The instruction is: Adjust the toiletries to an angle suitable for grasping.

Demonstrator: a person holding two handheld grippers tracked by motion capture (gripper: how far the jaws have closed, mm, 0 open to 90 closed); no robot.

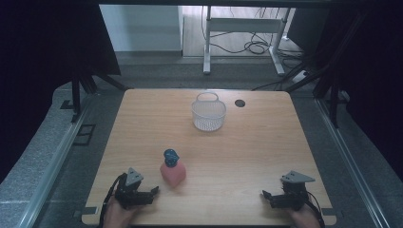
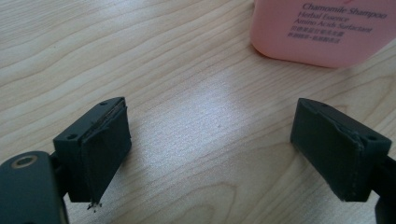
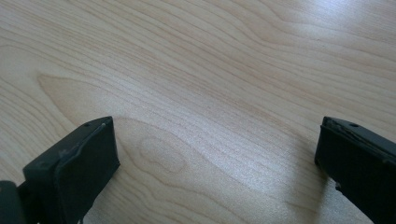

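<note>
A pink shampoo bottle [image 1: 173, 173] with a blue cap stands upright on the wooden table [image 1: 247, 142], left of centre near the front. Its pink base [image 2: 322, 30] with printed text shows at the upper right of the left gripper view. My left gripper [image 1: 153, 192] rests open at the front left, just left of the bottle, jaws wide apart over bare wood [image 2: 212, 140]. At the front right my right gripper [image 1: 264, 195] is open too, well away from the bottle, with only wood between its jaws [image 3: 217, 158]. A white mesh basket [image 1: 208, 114] sits far back at centre.
A dark round hole [image 1: 240, 103] is in the tabletop right of the basket. Black curtains hang at both sides. Beyond the table's far edge are a white desk frame [image 1: 244, 28] and loose cables on the floor.
</note>
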